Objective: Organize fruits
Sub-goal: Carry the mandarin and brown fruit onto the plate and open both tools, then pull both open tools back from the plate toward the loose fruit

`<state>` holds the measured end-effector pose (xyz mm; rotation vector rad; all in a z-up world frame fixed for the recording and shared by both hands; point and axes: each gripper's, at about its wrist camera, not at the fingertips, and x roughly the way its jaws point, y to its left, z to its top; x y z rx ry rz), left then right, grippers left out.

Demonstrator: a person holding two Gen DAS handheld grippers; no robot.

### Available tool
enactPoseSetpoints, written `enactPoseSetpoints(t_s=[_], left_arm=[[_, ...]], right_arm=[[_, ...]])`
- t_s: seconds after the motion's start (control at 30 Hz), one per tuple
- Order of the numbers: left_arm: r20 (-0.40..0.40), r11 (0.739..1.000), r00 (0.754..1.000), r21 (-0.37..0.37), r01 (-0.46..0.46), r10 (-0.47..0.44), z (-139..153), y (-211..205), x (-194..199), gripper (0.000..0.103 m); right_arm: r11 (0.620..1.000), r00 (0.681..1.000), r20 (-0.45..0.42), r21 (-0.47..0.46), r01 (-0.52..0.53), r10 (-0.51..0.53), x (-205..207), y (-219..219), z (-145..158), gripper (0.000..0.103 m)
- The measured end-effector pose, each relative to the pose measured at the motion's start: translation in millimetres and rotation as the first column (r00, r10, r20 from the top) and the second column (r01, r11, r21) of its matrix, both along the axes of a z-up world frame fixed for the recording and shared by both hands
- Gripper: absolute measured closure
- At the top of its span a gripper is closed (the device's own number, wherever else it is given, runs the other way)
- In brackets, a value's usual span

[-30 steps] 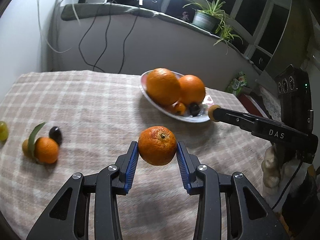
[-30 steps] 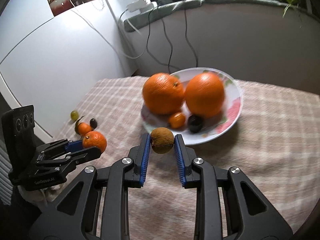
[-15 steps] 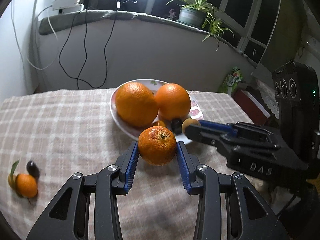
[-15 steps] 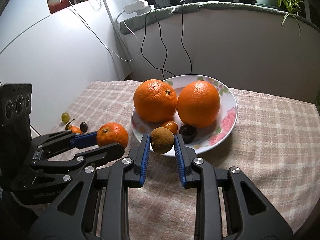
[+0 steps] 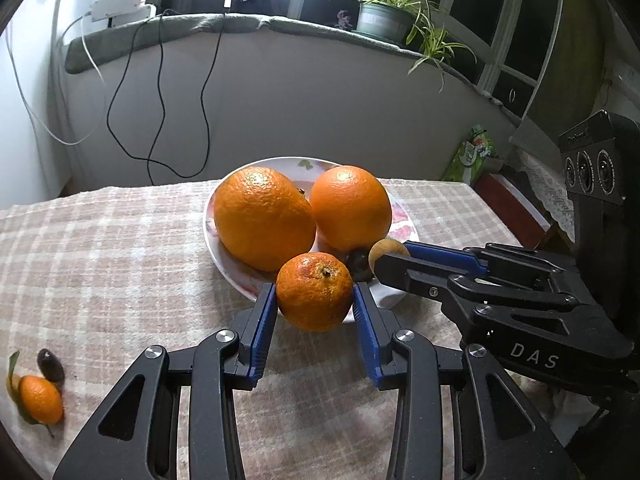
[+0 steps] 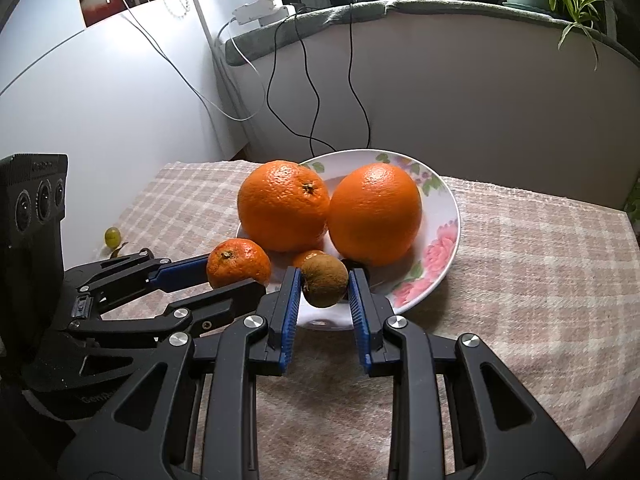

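Observation:
My left gripper (image 5: pixel 315 298) is shut on a mandarin (image 5: pixel 315 291), held just over the near rim of a floral plate (image 5: pixel 404 224). My right gripper (image 6: pixel 324 282) is shut on a small brown fruit (image 6: pixel 324 280) above the plate's (image 6: pixel 440 248) near edge. Two big oranges (image 6: pixel 283 205) (image 6: pixel 375 213) fill the plate, with a tiny orange fruit (image 6: pixel 307 257) and a dark fruit (image 5: pixel 357 259) in front of them. The two grippers hang side by side, the left gripper (image 6: pixel 236 270) to the left of mine in the right wrist view.
On the checked tablecloth (image 5: pixel 120 260) at the far left lie a small leafy mandarin (image 5: pixel 40 398), a dark fruit (image 5: pixel 50 365) and a green grape (image 6: pixel 112 236). Cables hang down the wall behind. A potted plant (image 5: pixel 384 20) stands on the ledge.
My left gripper carried the mandarin across the table to the plate's near rim, beside the right gripper. The right gripper edged slightly closer to the plate with the brown fruit.

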<state>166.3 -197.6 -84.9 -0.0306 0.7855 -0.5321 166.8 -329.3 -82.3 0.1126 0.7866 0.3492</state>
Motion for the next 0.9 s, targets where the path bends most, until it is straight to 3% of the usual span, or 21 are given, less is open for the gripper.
enactPoseSetpoints(t_s=[0.4,0.47,0.6,0.63,0.77,0.8,0.9], left_arm=[[0.022,0.999,1.0,0.035,0.014,-0.015,1,-10,4,0.065],[0.019,0.999,1.0,0.04,0.012,-0.012,0,-11,5,0.065],[0.013,0.999,1.0,0.04,0.006,-0.006,-1,-8,7,0.065],[0.013,0.999,1.0,0.04,0.004,-0.004,-1,-7,7,0.061],[0.019,0.999,1.0,0.033,0.008,-0.008,1,-7,7,0.05],[0.022,0.999,1.0,0.037,0.011,-0.012,1,-8,6,0.045],[0.027,0.999,0.999,0.044,0.019,-0.021,2,-13,3,0.044]], right_arm=[[0.999,1.0,-0.004,-0.018,0.027,-0.027,4,-5,-1,0.076],[0.999,0.999,-0.002,-0.031,0.044,-0.045,3,-6,-1,0.07],[0.997,0.997,0.003,-0.021,0.078,-0.078,2,-16,0,0.049],[0.996,0.996,0.003,-0.013,0.084,-0.084,2,-18,0,0.045],[0.995,0.995,0.01,0.019,0.102,-0.102,-1,-28,4,0.041],[0.994,0.995,0.013,0.024,0.102,-0.103,-2,-28,5,0.035],[0.994,0.994,0.027,0.027,0.104,-0.105,-6,-29,9,0.031]])
